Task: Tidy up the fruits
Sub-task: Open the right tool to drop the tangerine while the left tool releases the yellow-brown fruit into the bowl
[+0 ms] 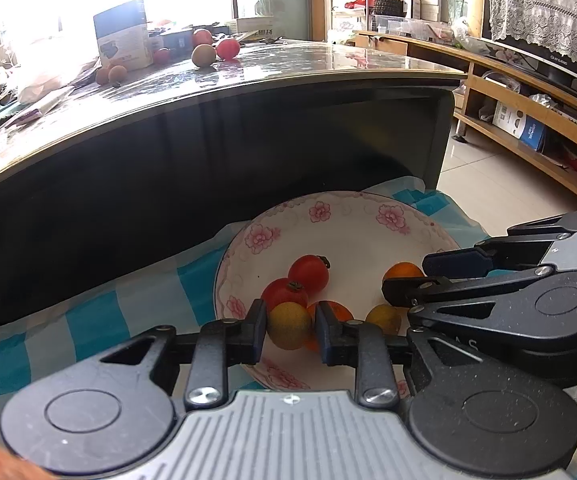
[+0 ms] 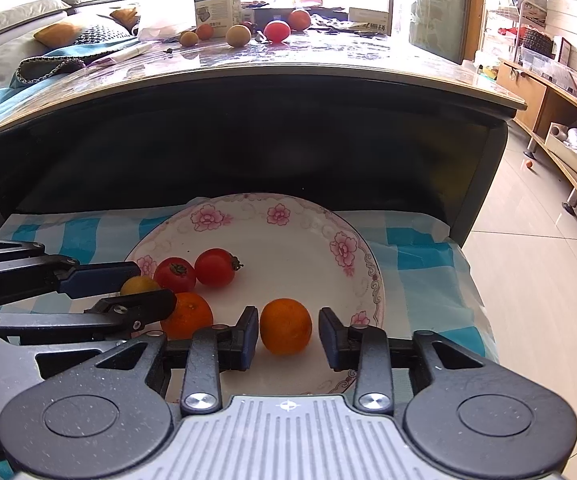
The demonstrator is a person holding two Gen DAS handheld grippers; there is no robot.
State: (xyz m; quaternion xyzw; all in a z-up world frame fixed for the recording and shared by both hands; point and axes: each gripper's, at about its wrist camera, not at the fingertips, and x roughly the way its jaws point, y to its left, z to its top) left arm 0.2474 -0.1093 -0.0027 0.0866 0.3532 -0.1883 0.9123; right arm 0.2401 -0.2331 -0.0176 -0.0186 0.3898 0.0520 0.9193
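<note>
A white plate with pink flowers lies on a blue-and-white checked cloth. On it are two red tomatoes, two oranges and two small yellow fruits. My left gripper is open around one yellow fruit; a thin gap shows at its right finger. My right gripper is open around an orange that rests on the plate. The second orange lies between the grippers. The other yellow fruit lies beside it.
A dark low table rises just behind the plate. On its far side are several more fruits and a box. A wooden TV stand runs along the right. Tiled floor lies to the right of the cloth.
</note>
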